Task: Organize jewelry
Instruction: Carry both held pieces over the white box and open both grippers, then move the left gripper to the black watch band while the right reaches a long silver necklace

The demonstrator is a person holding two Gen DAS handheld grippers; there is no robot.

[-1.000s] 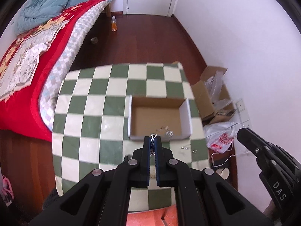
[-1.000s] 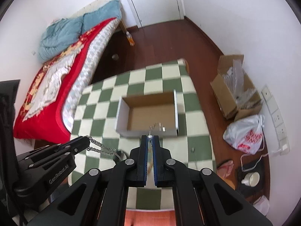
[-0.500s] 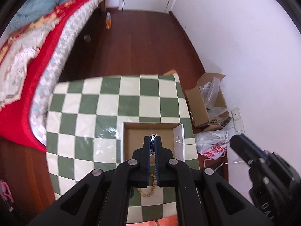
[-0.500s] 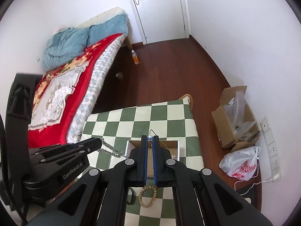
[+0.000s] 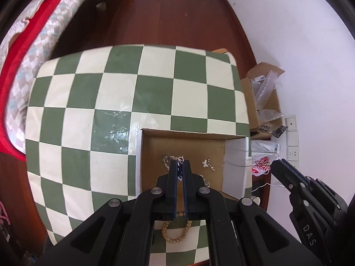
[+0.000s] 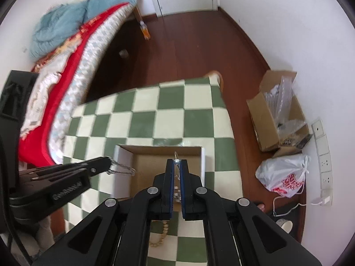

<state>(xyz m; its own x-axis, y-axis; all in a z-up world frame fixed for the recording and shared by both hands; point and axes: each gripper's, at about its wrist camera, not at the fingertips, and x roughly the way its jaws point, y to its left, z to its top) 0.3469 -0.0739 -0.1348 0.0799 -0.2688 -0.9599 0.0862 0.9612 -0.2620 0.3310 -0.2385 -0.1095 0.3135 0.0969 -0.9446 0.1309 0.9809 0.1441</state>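
Now your left claw is clamped on a silver chain necklace over the open cardboard box on the checkered worktop; your right claw (side lettering reads "DAS") pinches a small pearl earring over it too.

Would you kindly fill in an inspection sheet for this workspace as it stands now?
Surface: green-and-cream checkered table, glossy.
Job's things: open cardboard box holding small silver jewelry pieces; wooden bead bracelet on the table, outside the box.
Clutter: nothing seen on the table.
Grippers: left gripper shut on a silver chain over the box; right gripper shut on a pearl-tipped piece.
Cables: white cord near wall sockets.
Surroundings: bed, floor carton, plastic bag, bottle.
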